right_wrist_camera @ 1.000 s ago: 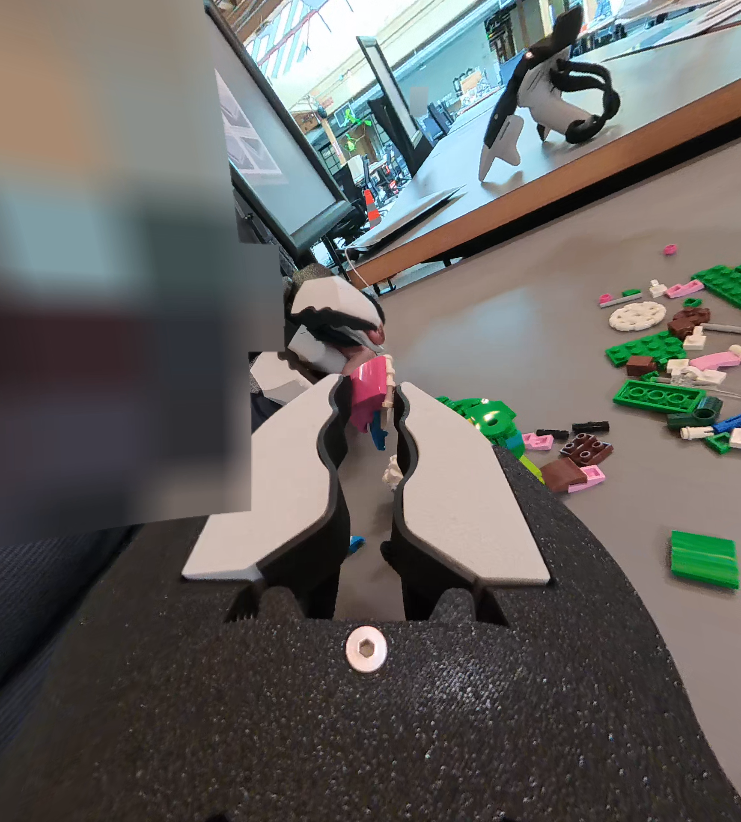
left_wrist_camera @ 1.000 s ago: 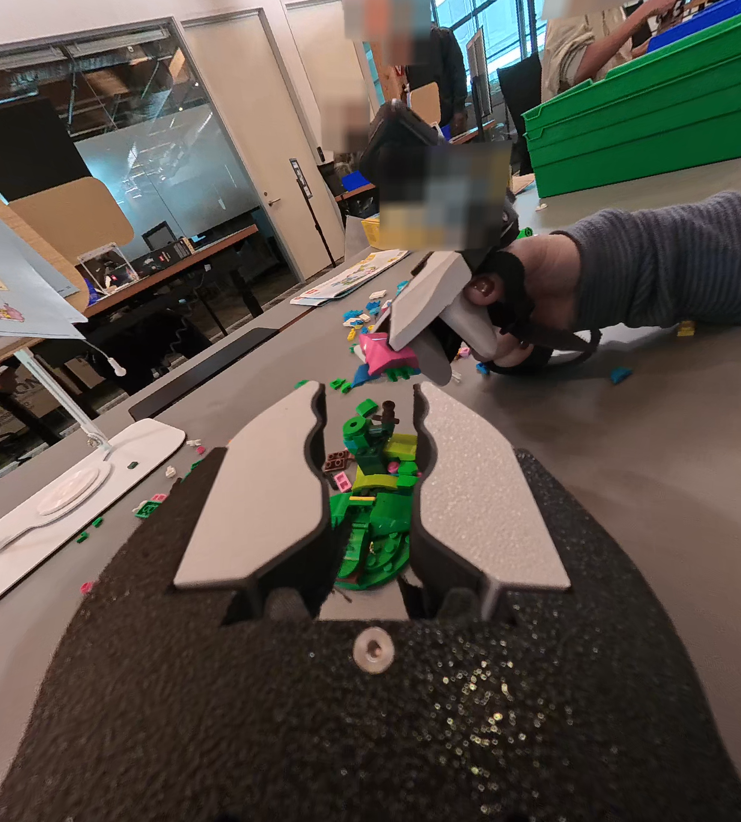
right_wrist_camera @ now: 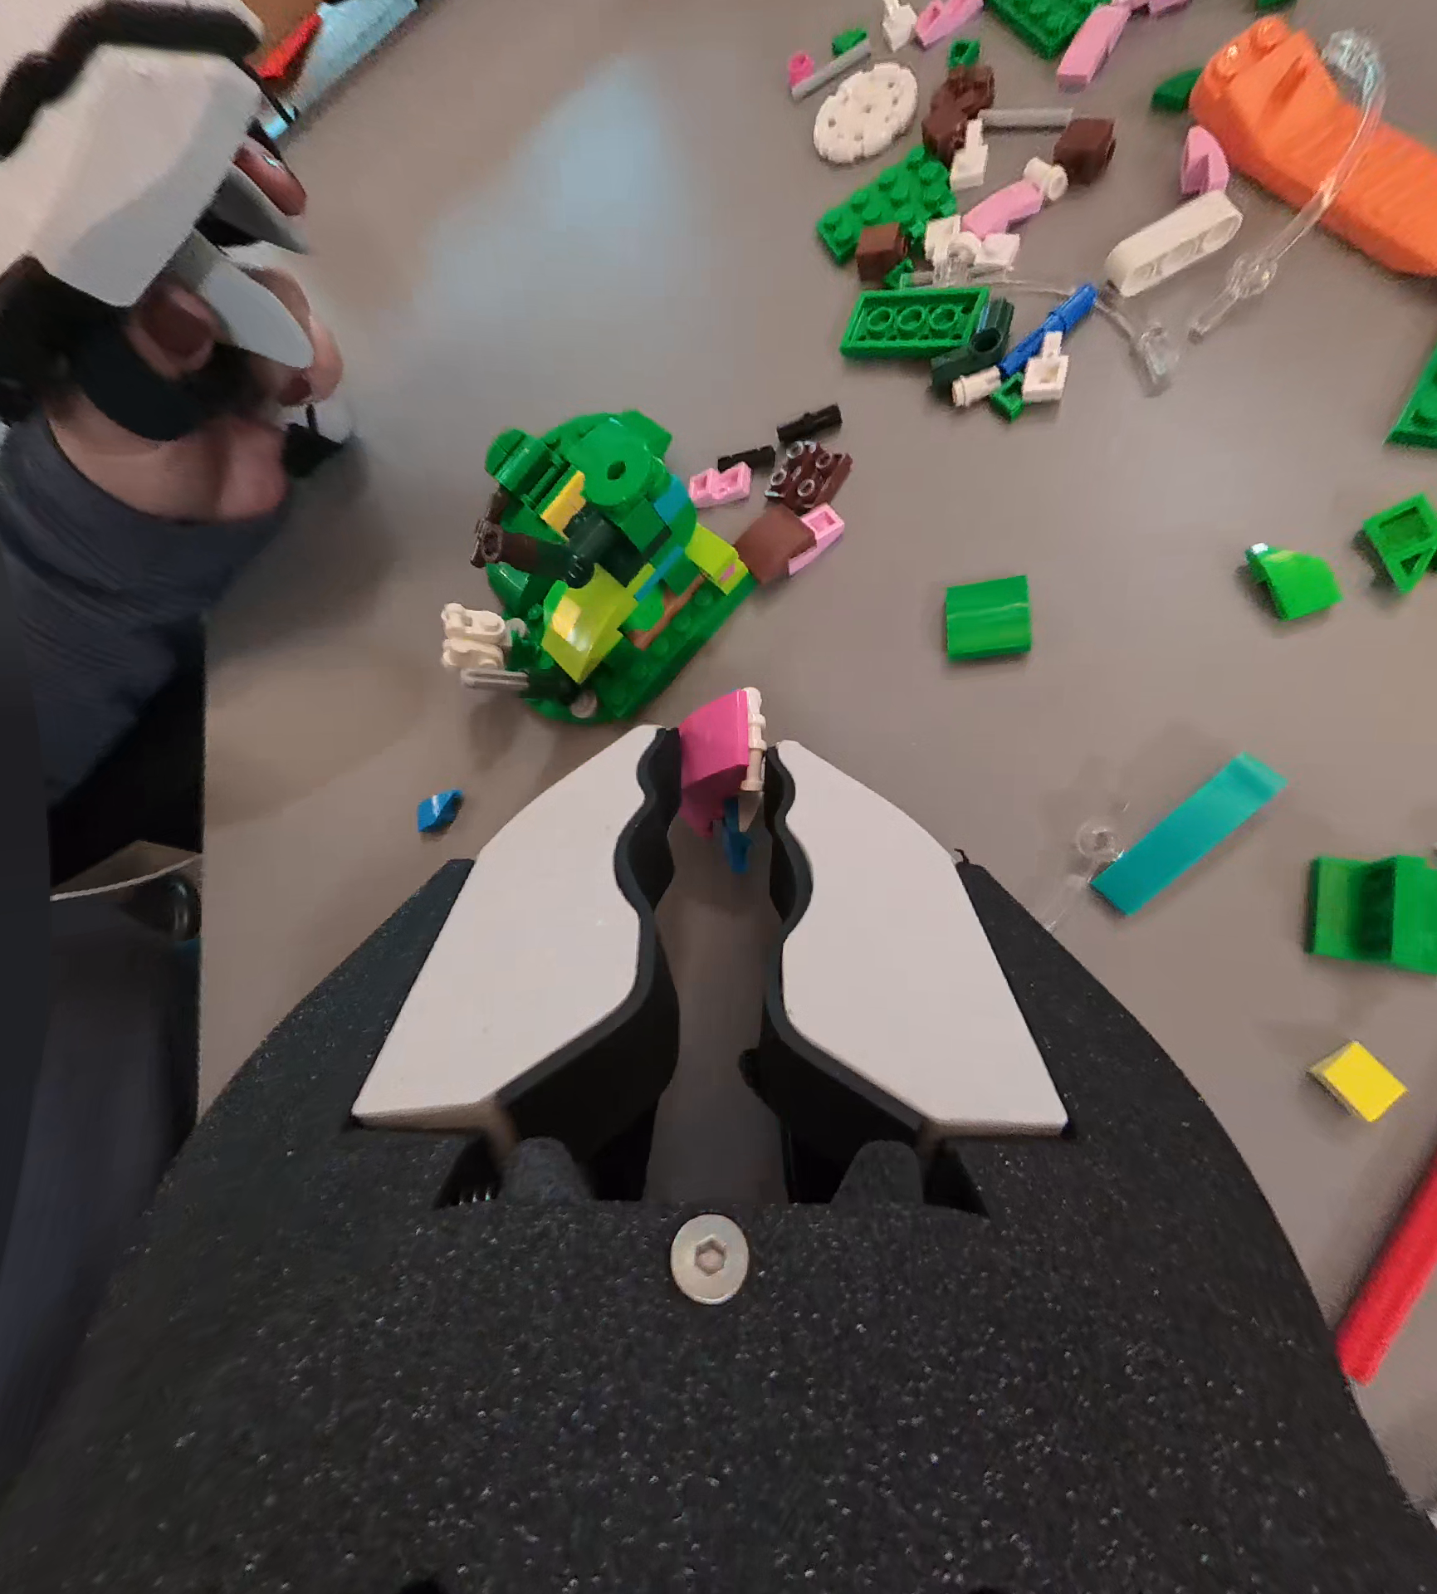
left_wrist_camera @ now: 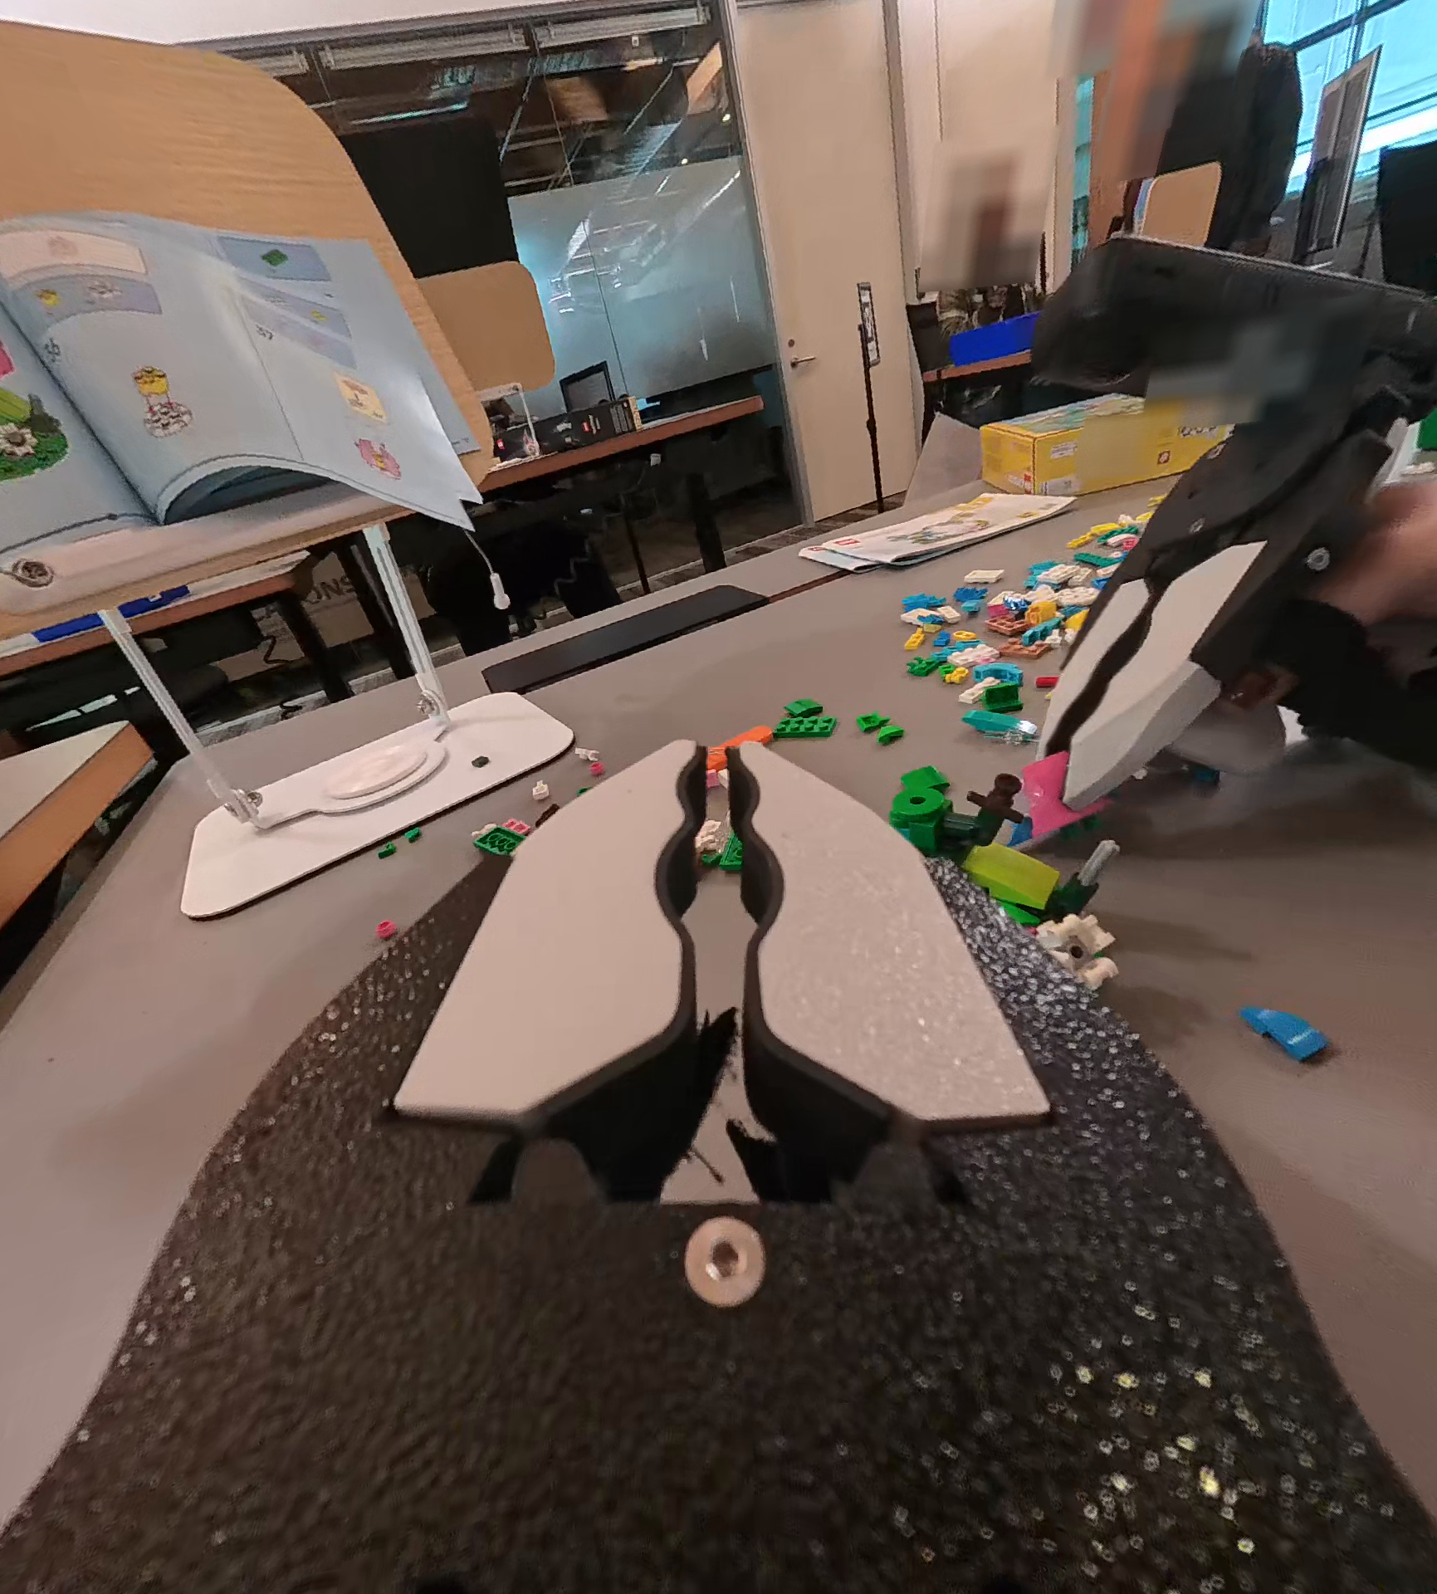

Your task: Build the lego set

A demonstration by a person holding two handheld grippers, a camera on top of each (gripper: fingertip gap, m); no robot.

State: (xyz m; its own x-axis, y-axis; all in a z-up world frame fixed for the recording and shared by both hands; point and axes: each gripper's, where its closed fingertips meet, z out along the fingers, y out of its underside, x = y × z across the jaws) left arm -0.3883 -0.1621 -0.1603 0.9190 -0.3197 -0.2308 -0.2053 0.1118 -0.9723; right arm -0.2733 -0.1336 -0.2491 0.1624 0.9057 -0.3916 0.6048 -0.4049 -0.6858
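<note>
Left gripper [left_wrist_camera: 719, 763]: jaws nearly pressed together, nothing between them. Green lego build [right_wrist_camera: 602, 565] sits on the grey table [right_wrist_camera: 577, 233] at 11 o'clock from the right gripper [right_wrist_camera: 719, 755], whose jaws pinch a pink-and-white lego piece [right_wrist_camera: 715, 759]; loose bricks [right_wrist_camera: 947, 216] at 1 o'clock.

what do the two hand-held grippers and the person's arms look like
Both the left hand-held gripper and the right hand-held gripper have a speckled black, rough-textured body, a silver hex screw at the centre, and two flat light-grey fingers with wavy black inner edges. The person's hand wears a black strap, and the sleeve is grey-blue ribbed knit. No cables show.
</note>
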